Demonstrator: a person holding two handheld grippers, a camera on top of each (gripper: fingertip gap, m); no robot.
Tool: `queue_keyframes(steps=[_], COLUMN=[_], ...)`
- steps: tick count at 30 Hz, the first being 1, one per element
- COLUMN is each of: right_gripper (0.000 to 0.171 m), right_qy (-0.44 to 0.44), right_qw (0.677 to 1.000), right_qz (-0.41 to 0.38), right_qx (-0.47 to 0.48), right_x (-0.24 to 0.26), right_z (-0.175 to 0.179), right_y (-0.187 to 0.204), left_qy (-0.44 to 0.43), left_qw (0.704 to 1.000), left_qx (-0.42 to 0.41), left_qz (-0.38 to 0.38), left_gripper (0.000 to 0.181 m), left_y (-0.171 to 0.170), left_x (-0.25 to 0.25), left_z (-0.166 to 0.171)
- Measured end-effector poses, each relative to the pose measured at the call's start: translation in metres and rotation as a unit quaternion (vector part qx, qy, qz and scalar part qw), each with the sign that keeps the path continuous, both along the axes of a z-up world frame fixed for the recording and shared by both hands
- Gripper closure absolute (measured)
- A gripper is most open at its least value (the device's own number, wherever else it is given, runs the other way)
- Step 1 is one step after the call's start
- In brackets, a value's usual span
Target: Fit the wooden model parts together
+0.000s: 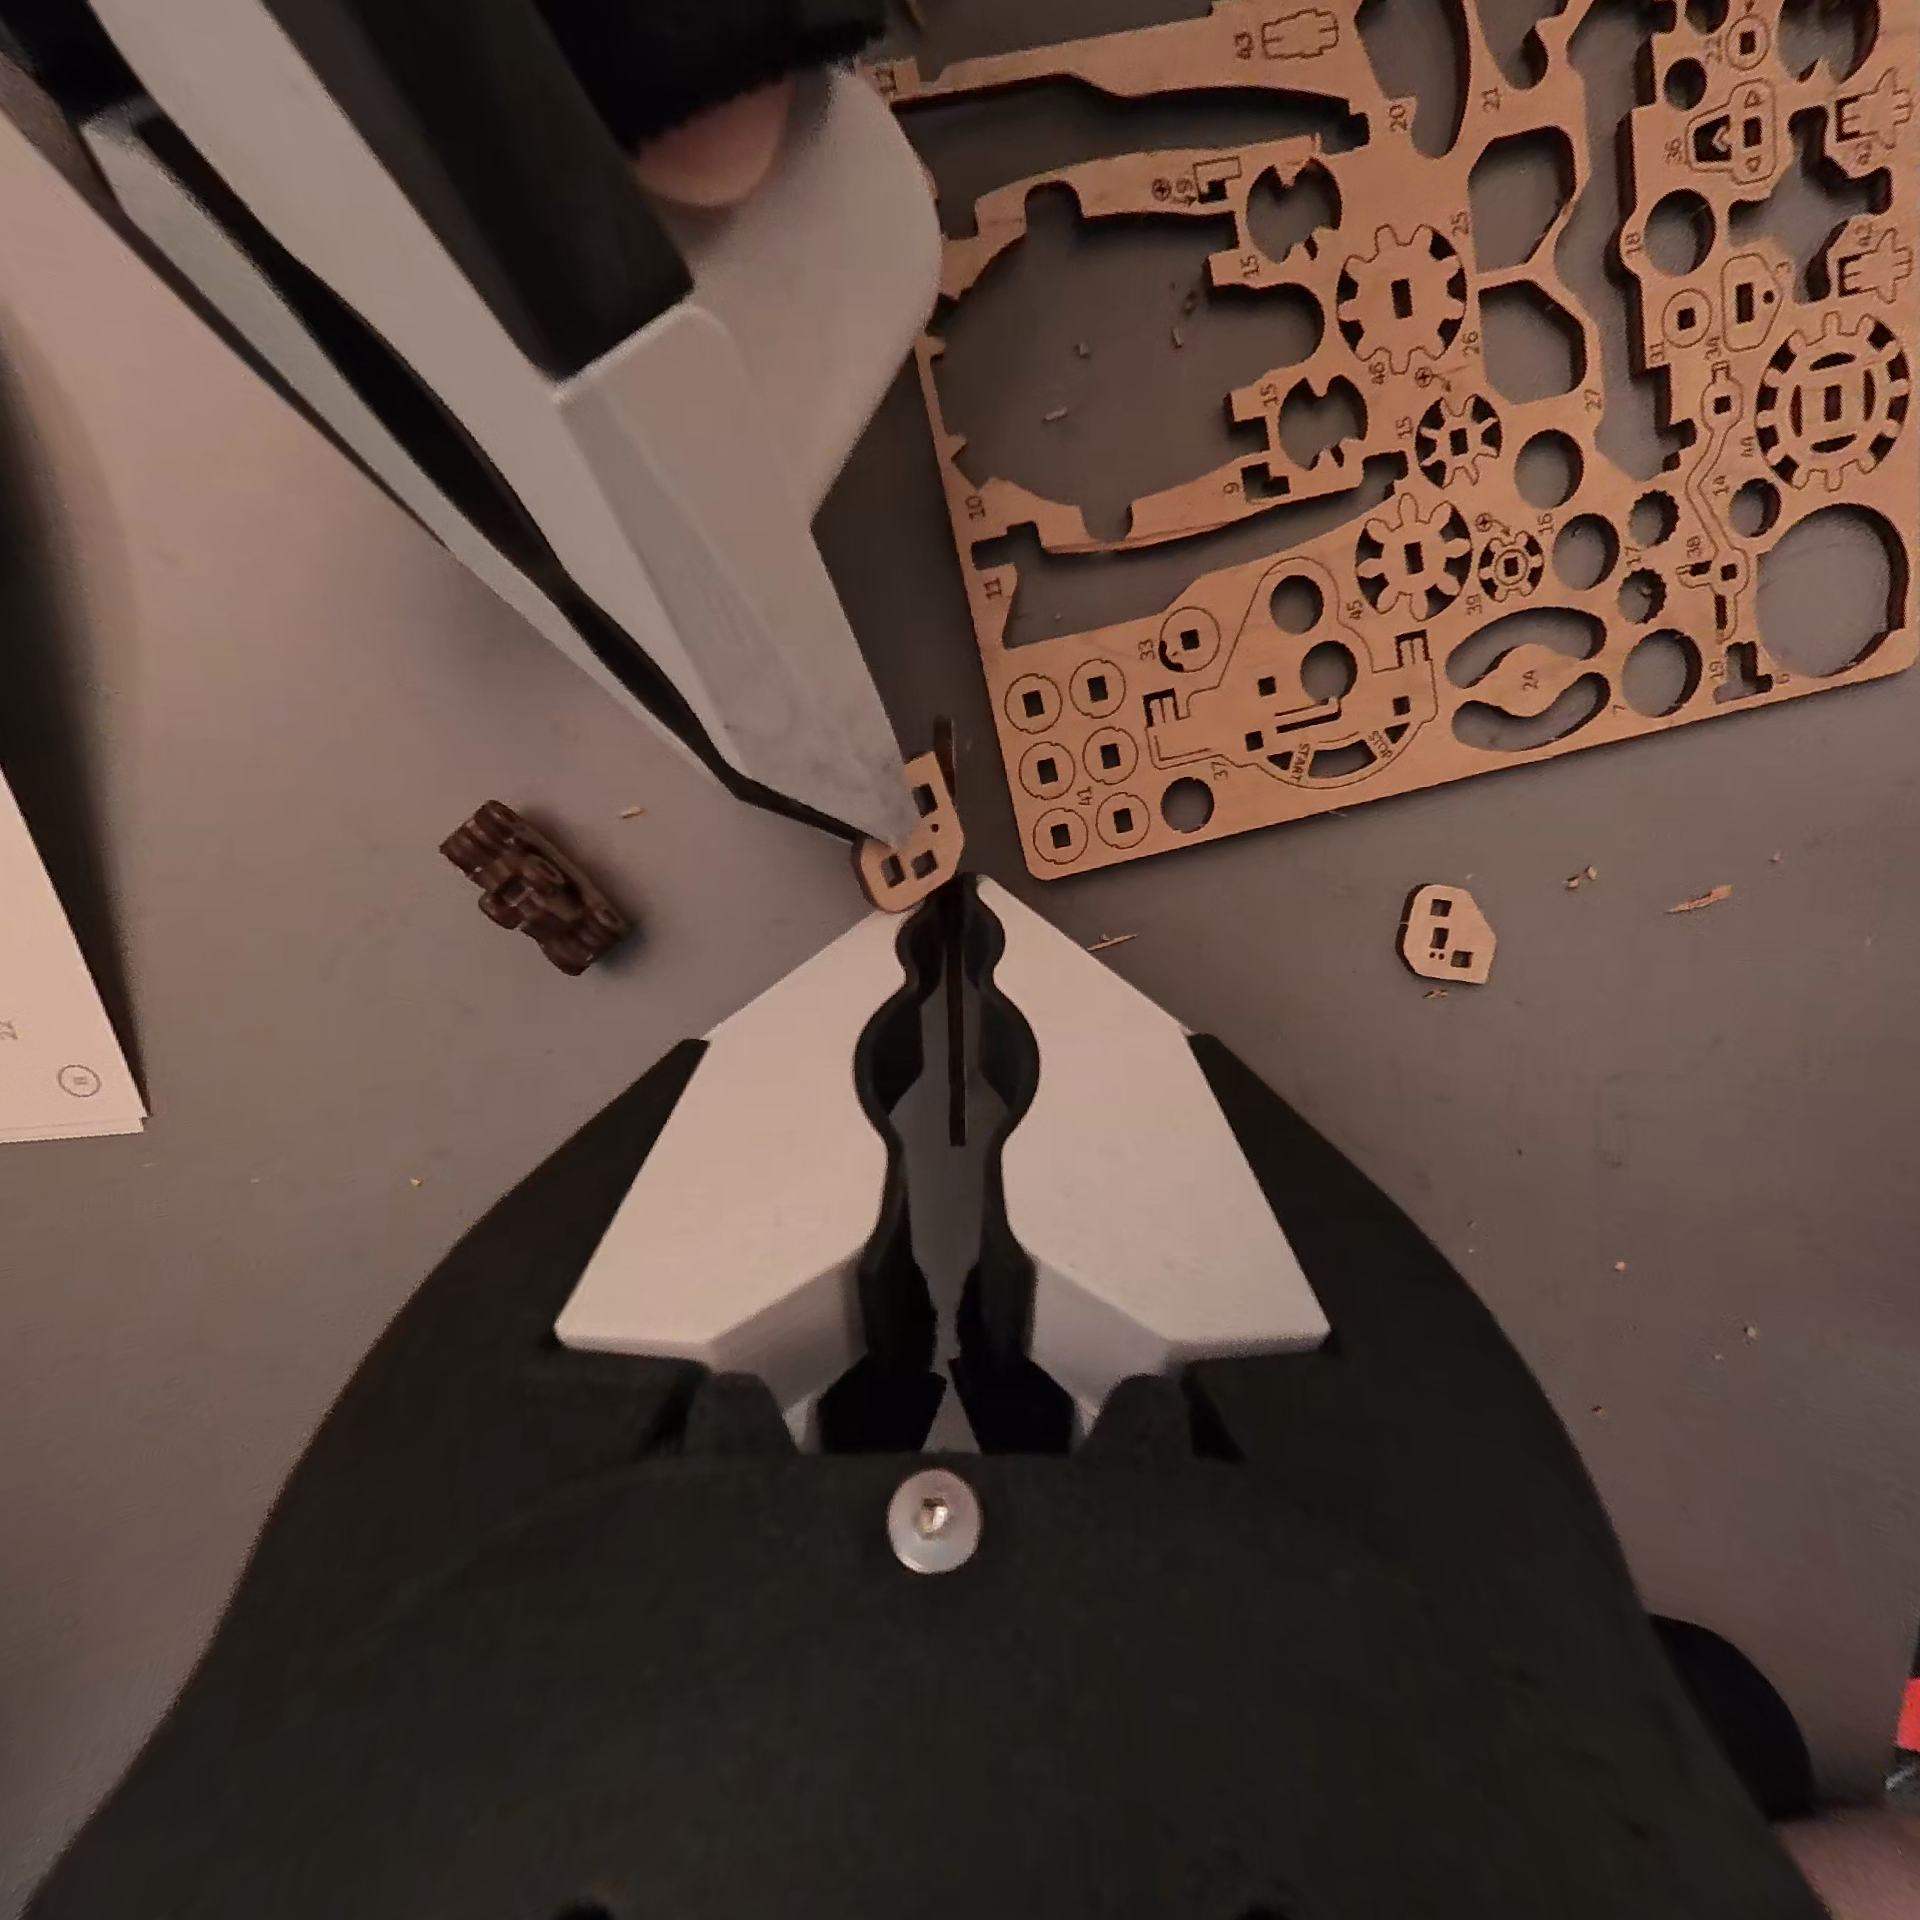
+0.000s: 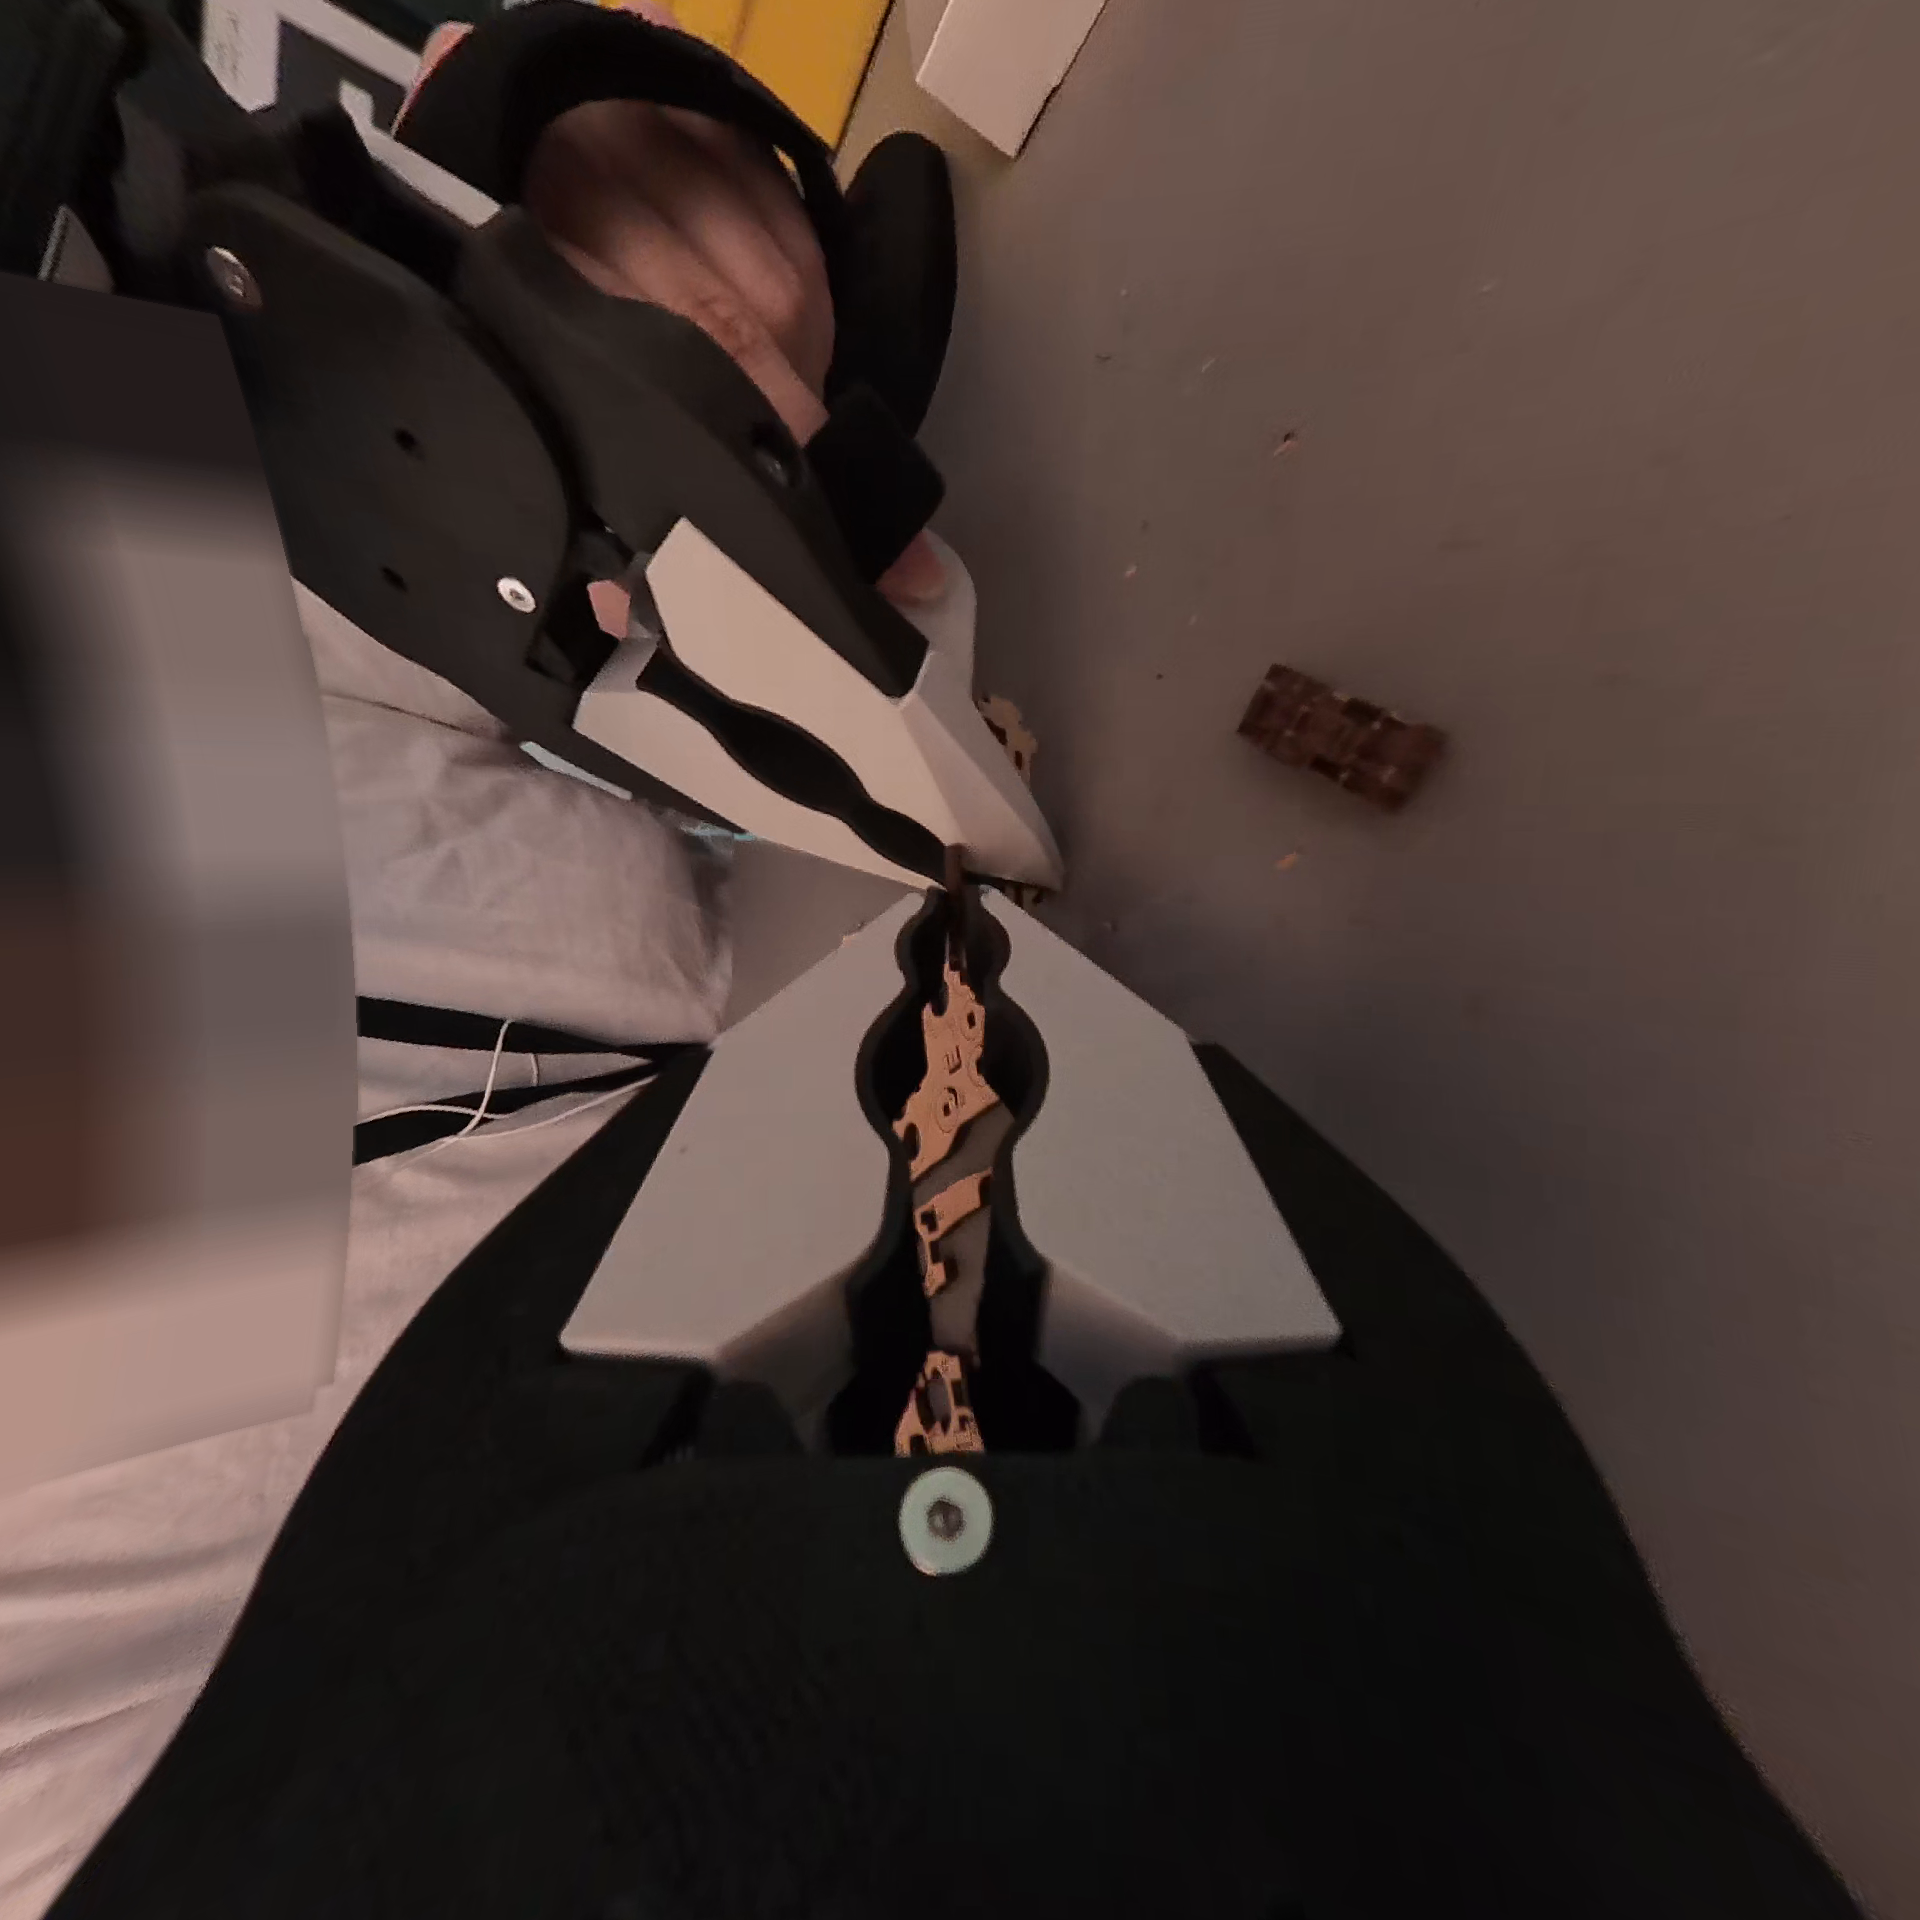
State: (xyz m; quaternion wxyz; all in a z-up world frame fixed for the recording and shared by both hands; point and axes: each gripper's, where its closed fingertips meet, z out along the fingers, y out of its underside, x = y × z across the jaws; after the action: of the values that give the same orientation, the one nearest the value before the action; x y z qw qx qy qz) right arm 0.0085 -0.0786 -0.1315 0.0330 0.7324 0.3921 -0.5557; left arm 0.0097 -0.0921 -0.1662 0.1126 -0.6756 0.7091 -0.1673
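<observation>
Above the grey desk (image 1: pixel 1351 1195), left tongs (image 1: pixel 961 894) pinch a thin plywood strip (image 1: pixel 956 1029) edge-on against the slotted plate (image 1: pixel 914 847) clamped in the right tongs (image 1: pixel 883 821): light, stiff, likely brittle parts, best gripped on flat faces near the joint.

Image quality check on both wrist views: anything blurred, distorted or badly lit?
Left wrist view: dim warm light, fisheye bend at the edges, the wooden parts sheet sharp, the right gripper smeared higher up. Right wrist view: darker, mosaic patch at left, the left gripper and the dark wooden block soft.
</observation>
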Motion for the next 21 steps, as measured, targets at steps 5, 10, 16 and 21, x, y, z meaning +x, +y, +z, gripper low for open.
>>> queue_keyframes(steps=[5, 10, 16, 21], right_gripper=[0.17, 0.17, 0.17, 0.171], right_qy=[0.013, 0.047, 0.04, 0.03], right_qw=[0.998, 0.99, 0.989, 0.987], right_qz=[-0.053, -0.115, -0.109, -0.121], right_qx=[-0.027, -0.069, -0.096, -0.102], right_x=[0.004, 0.002, -0.005, -0.003], right_z=[0.0, 0.009, 0.0, -0.005], right_y=[-0.002, 0.012, 0.004, 0.006], left_qy=[-0.008, -0.024, -0.026, -0.03], left_qw=[1.0, 0.999, 0.999, 0.999], left_qx=[0.004, -0.023, -0.024, -0.029], left_qz=[-0.008, -0.002, -0.001, 0.005], left_gripper=[0.181, 0.181, 0.181, 0.181], left_y=[-0.001, -0.002, -0.002, 0.0], left_x=[-0.001, -0.002, -0.003, -0.004], left_z=[0.0, 0.001, 0.001, 0.001])
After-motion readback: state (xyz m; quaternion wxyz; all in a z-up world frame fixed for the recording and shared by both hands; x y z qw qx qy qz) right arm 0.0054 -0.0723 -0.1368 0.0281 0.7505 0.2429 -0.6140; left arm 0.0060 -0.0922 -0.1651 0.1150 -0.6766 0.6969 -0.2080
